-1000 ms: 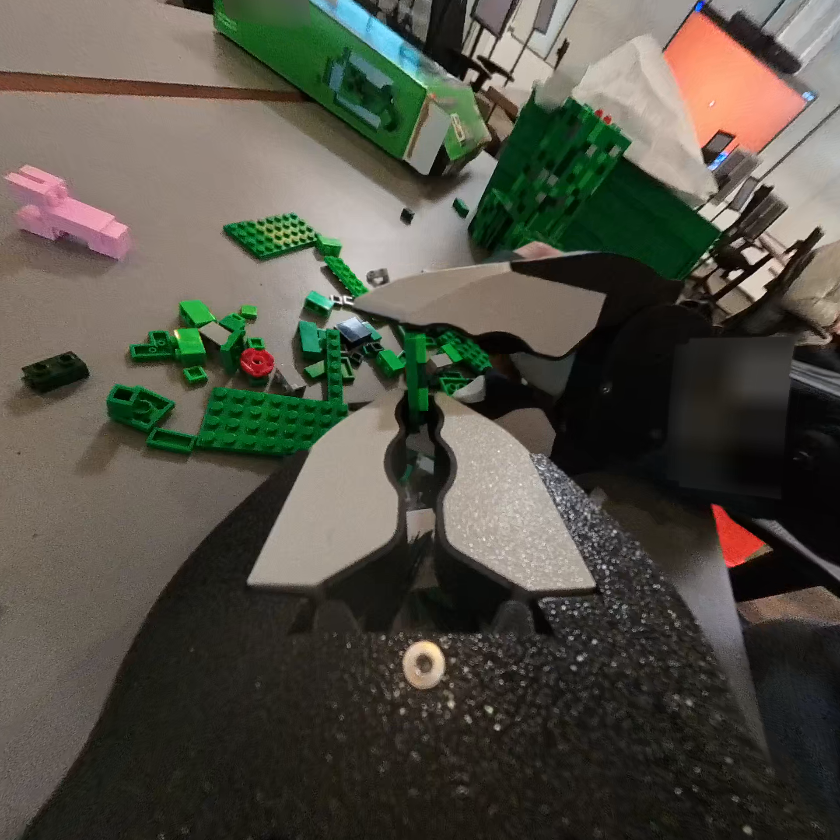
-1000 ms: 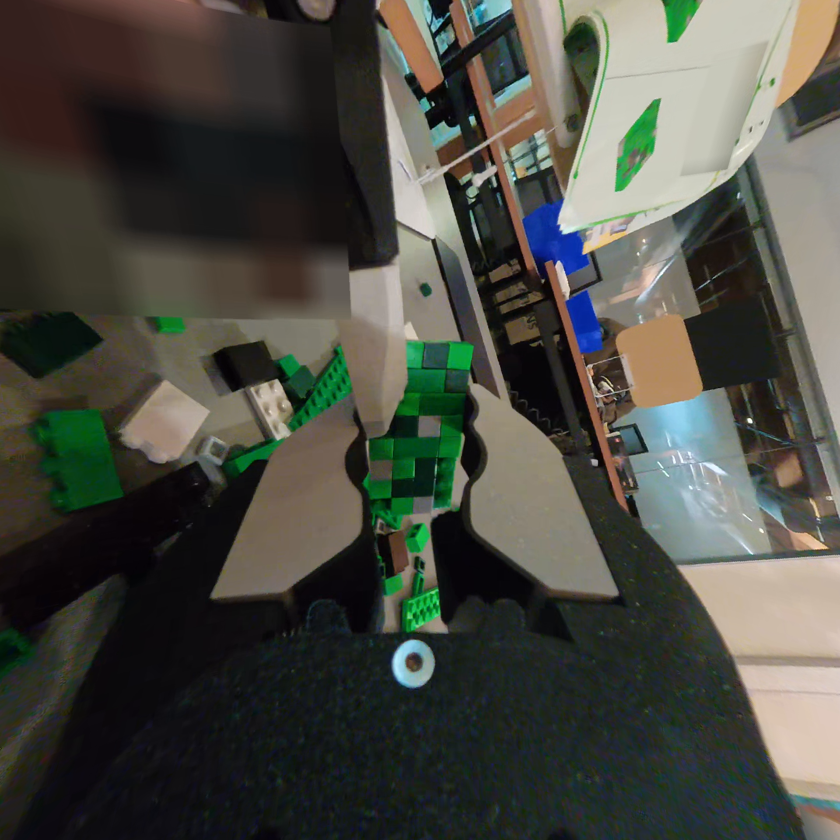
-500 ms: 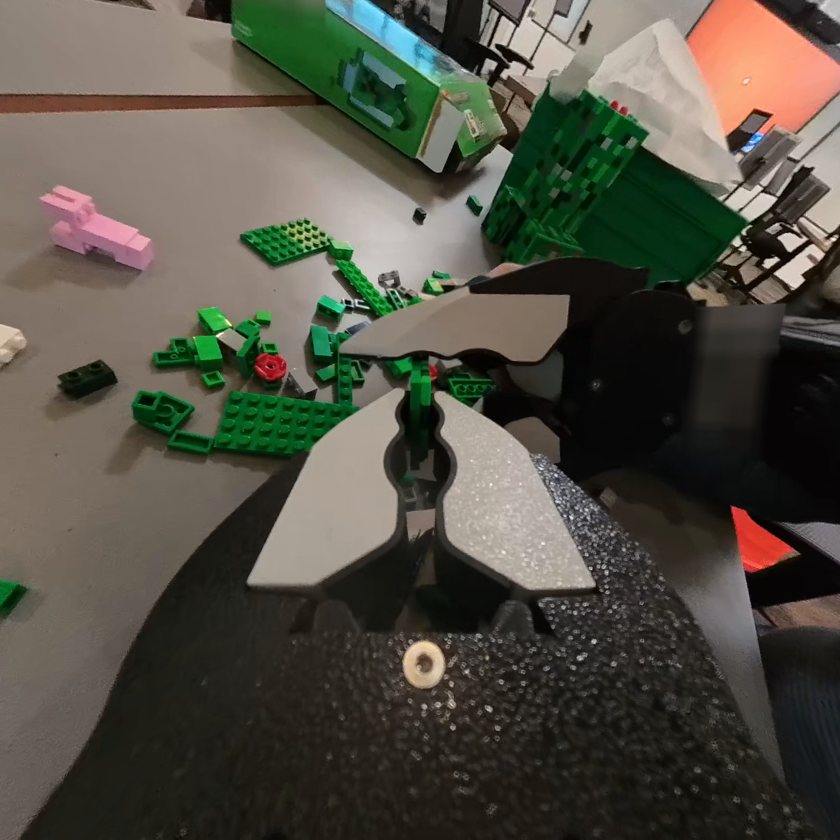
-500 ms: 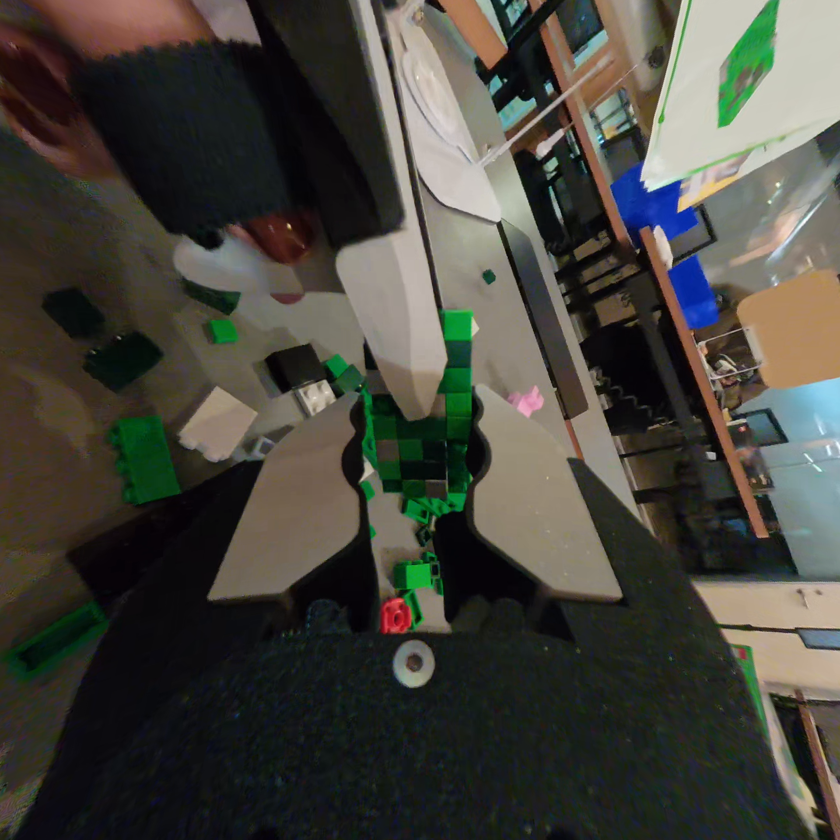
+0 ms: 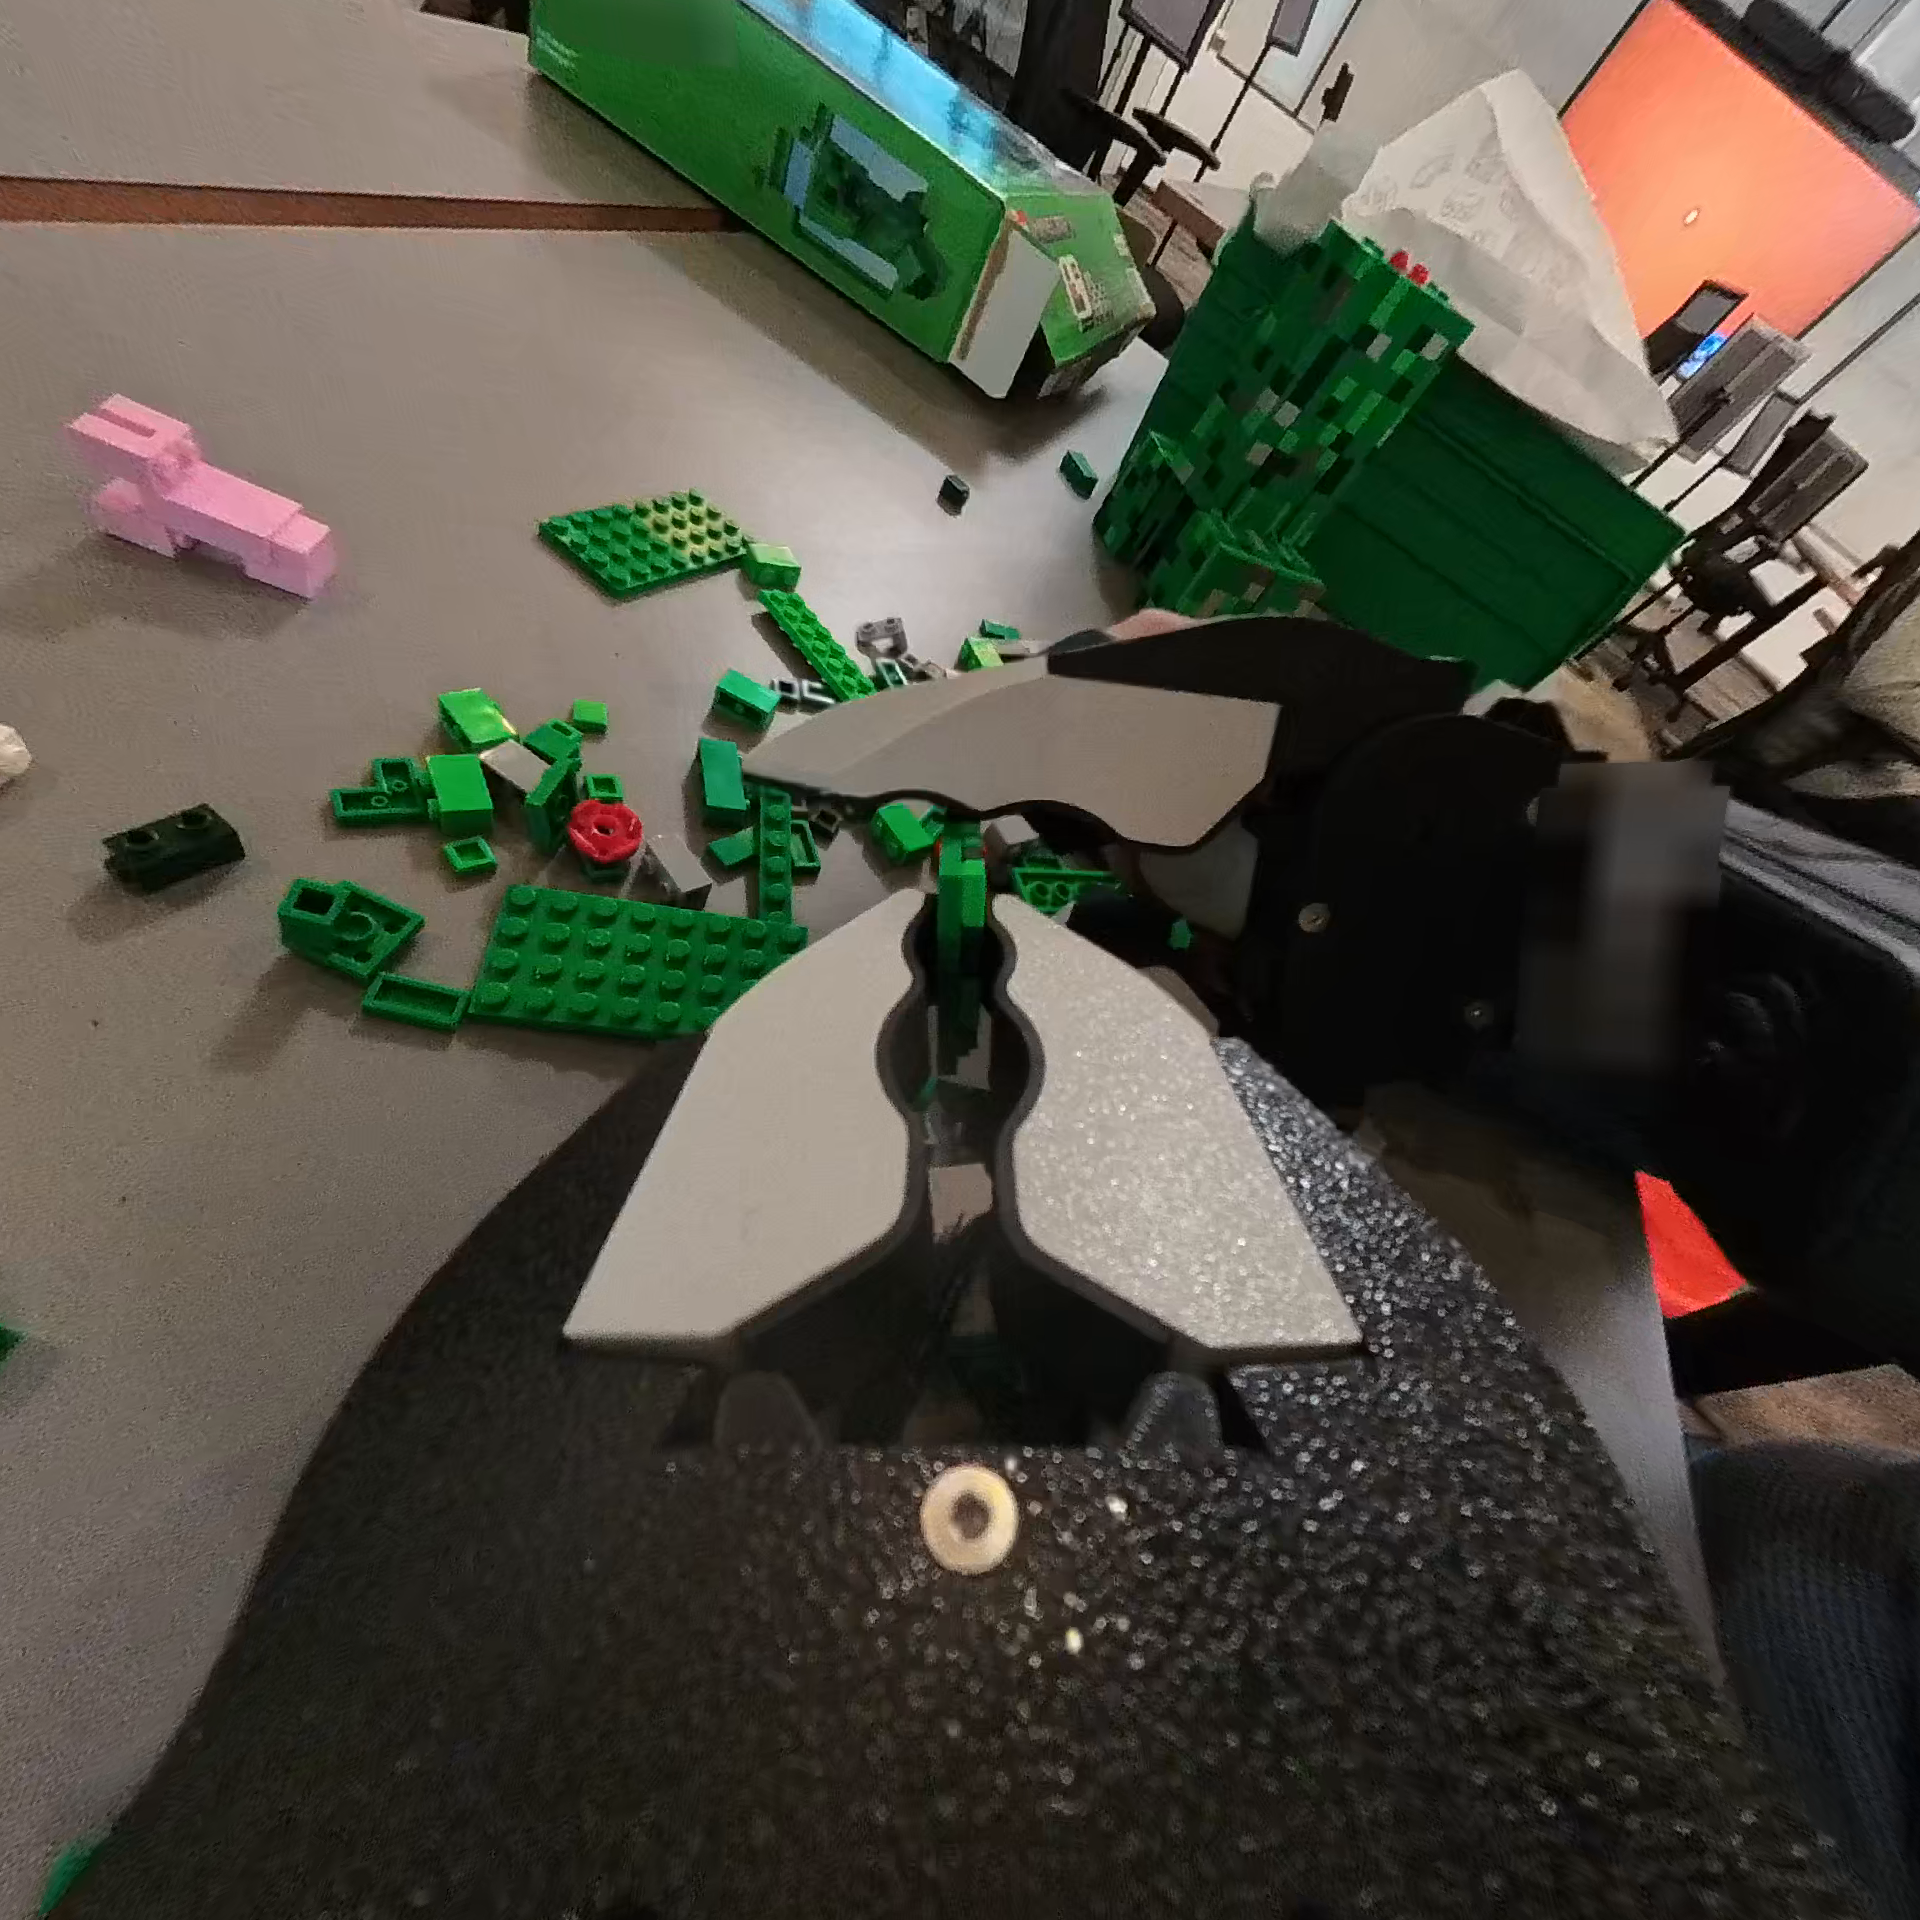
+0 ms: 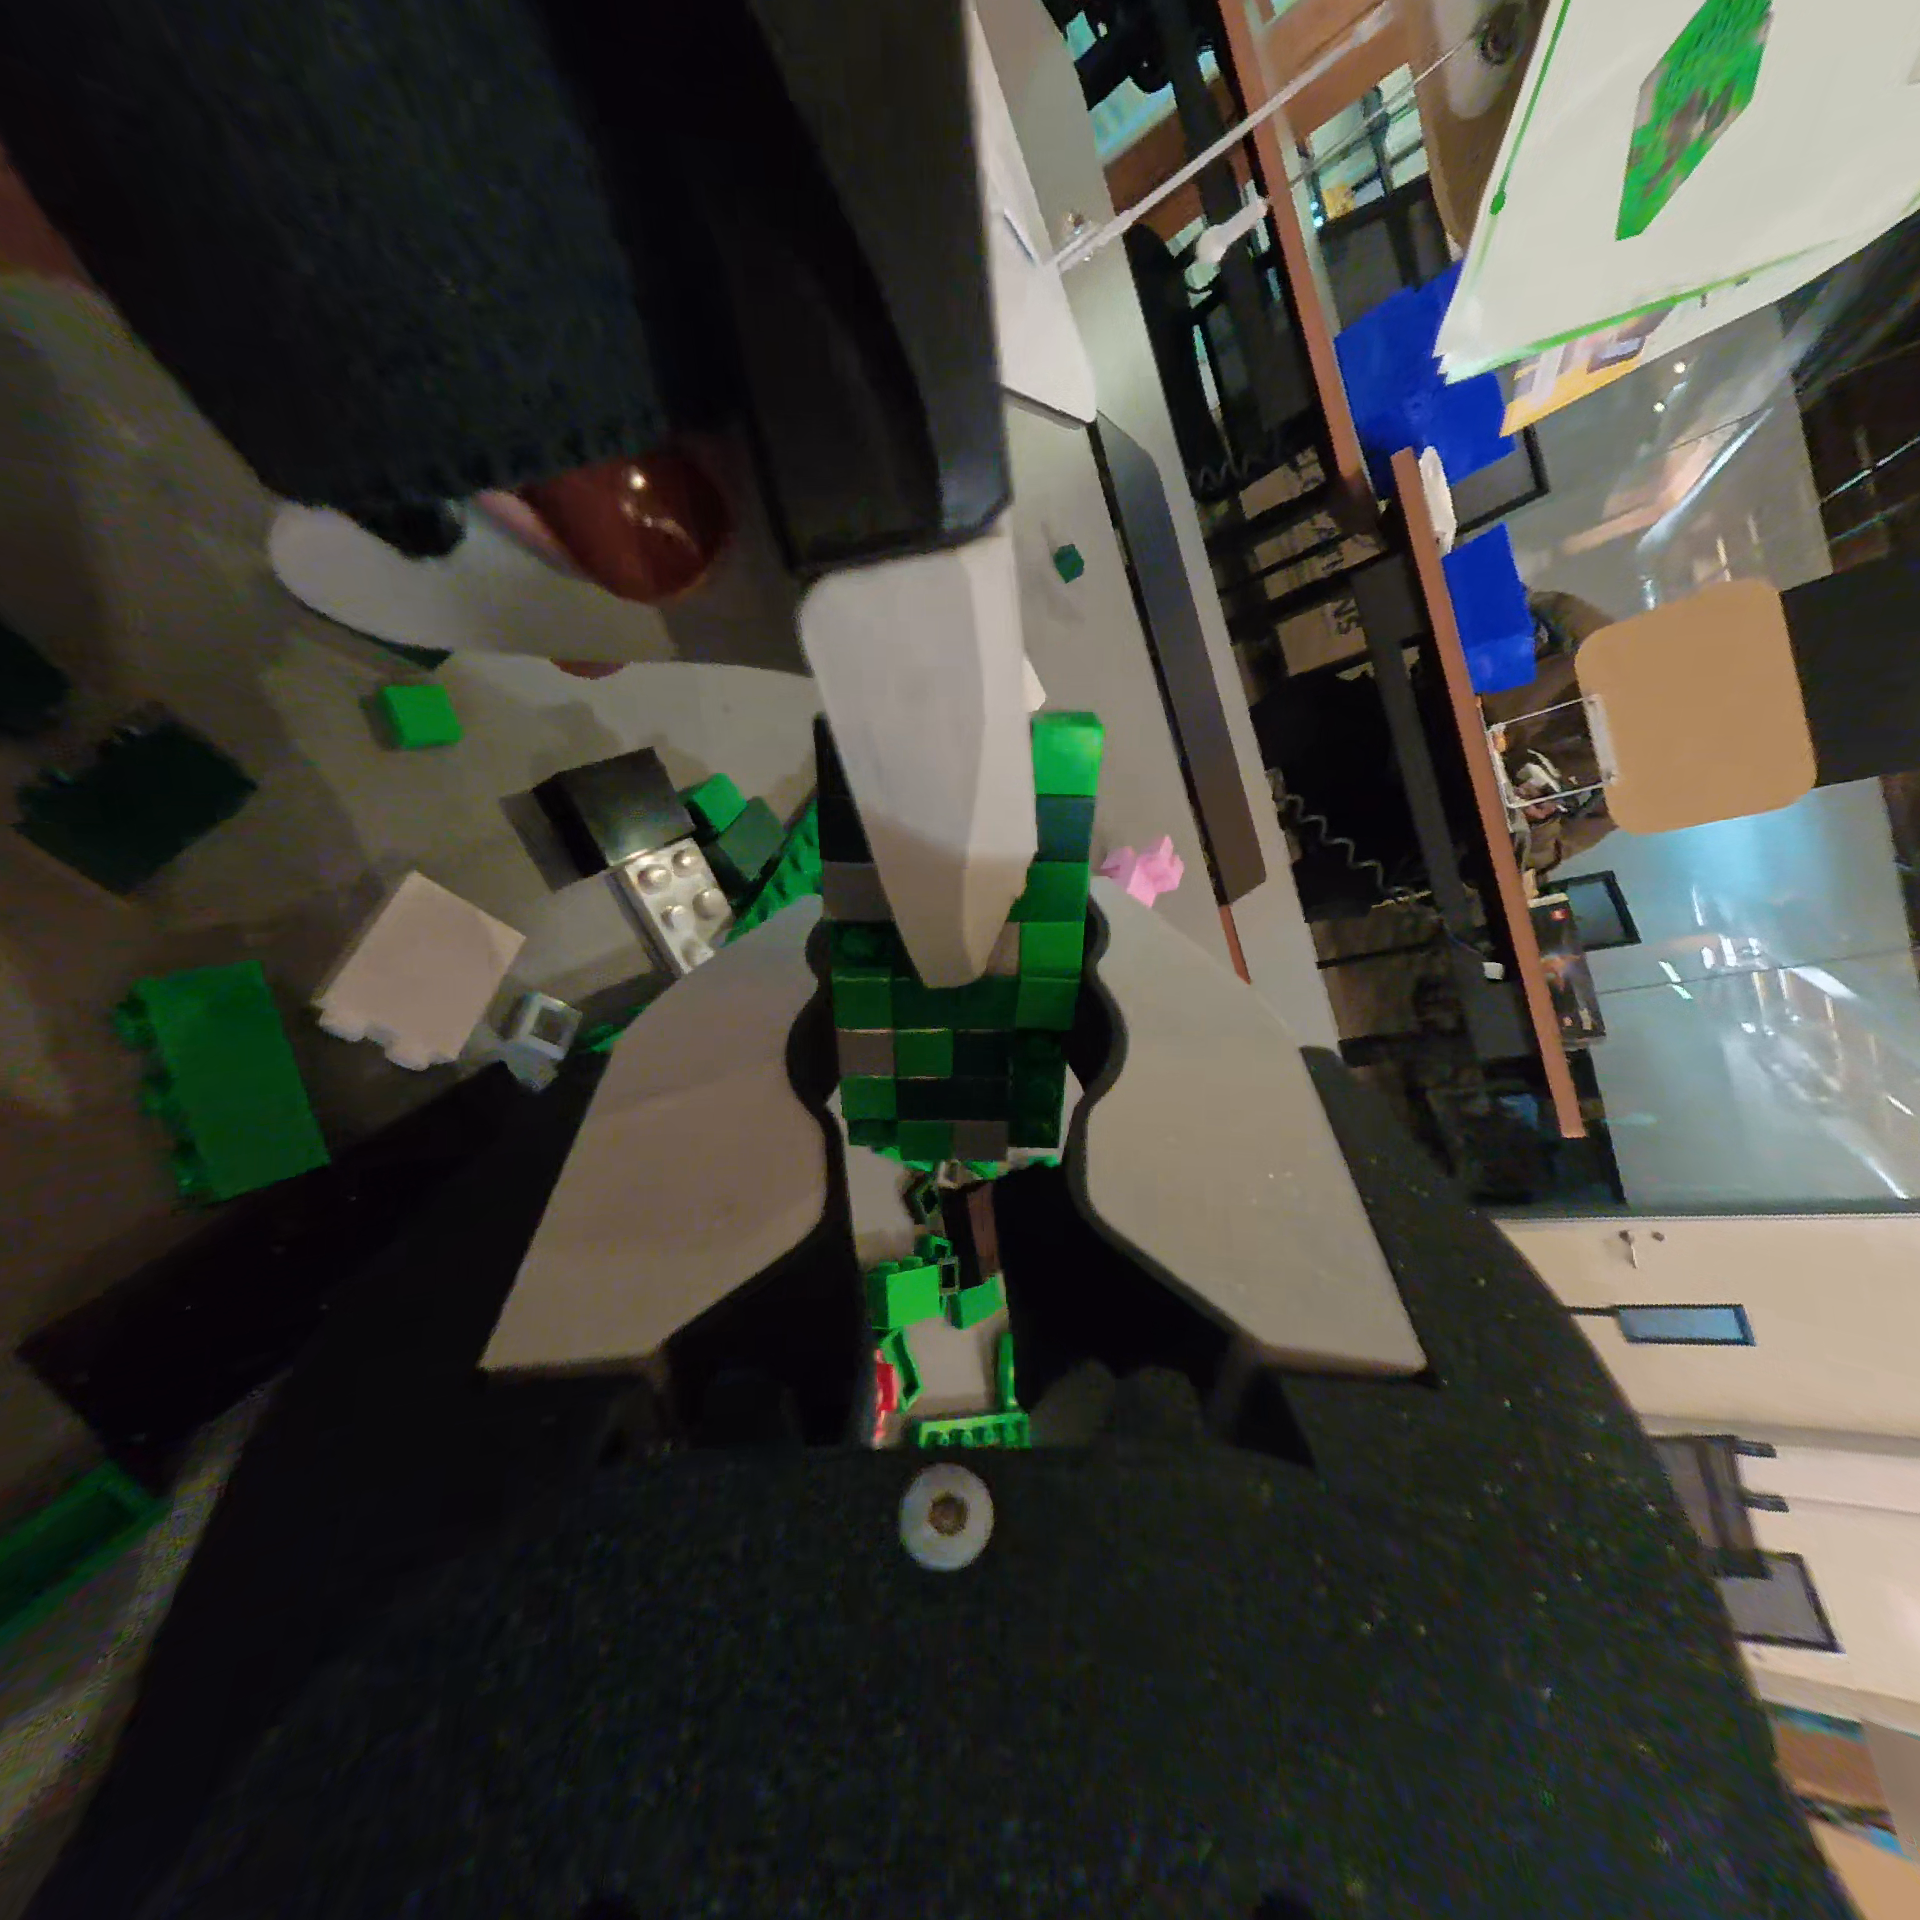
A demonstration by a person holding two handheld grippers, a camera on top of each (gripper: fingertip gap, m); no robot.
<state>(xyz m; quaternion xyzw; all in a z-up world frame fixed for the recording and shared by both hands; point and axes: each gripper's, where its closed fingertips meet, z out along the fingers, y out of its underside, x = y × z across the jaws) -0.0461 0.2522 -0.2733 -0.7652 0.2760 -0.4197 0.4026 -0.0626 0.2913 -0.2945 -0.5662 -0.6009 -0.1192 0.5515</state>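
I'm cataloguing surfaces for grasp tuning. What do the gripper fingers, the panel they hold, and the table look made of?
Left gripper fingers: probably printed plastic, matte grey with a fine speckle. Green mosaic brick panel, also gripped by the right gripper: glossy moulded plastic, studded and seamed between bricks. Table: smooth grey-brown, likely laminate; uncertain.

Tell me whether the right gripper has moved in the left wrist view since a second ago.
Yes. Shut on the green brick panel, the right gripper has slid left, its upper finger now nearer the red round piece.
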